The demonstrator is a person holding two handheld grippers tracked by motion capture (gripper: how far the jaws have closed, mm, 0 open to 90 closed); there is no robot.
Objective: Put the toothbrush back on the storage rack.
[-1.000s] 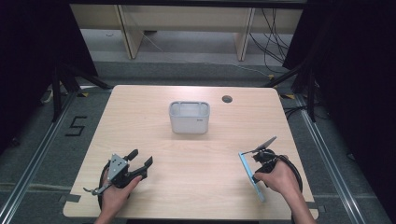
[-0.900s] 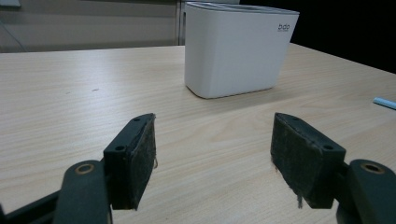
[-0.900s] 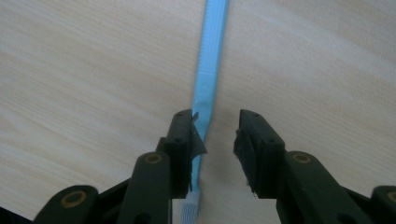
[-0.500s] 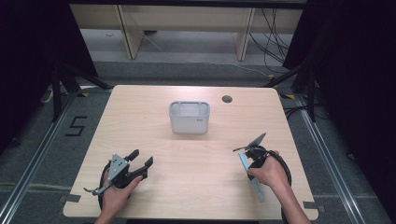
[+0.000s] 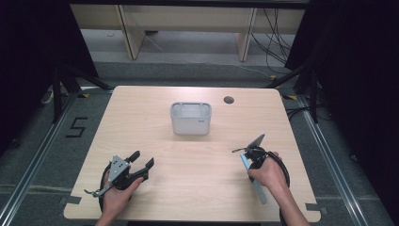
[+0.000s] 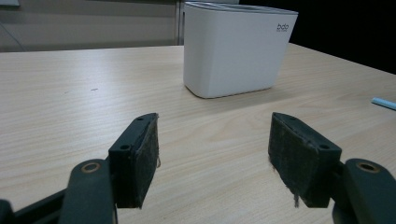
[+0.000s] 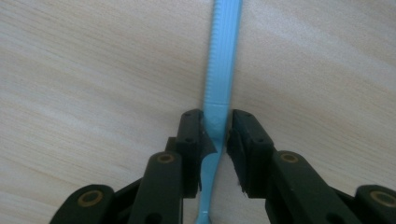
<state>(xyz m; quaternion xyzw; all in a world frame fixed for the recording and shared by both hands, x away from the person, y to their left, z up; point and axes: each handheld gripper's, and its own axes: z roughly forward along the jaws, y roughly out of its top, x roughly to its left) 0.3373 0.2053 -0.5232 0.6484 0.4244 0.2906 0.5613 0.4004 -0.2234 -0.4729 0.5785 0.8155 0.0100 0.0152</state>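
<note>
Two right gripper [image 7: 215, 135] jaws clamp blue toothbrush [image 7: 223, 56] handle on table [image 7: 93, 70].

We note a light wood tabletop [image 5: 197, 188] with a round cable hole [image 5: 229, 100]. Grey floor [image 5: 42, 155] bears a taped "5" [image 5: 76, 127]. Pale shelving [image 5: 188, 19] stands behind; black curtains [image 5: 357, 70] flank both sides.

The high camera hangs over the person's side, looking forward and down across the whole desk [image 5: 197, 174]. The left gripper camera sits low, close above the wood, facing the white bin [image 6: 238, 46], which the high view shares [image 5: 190, 118]. The right one looks steeply down, very near the desk.
</note>
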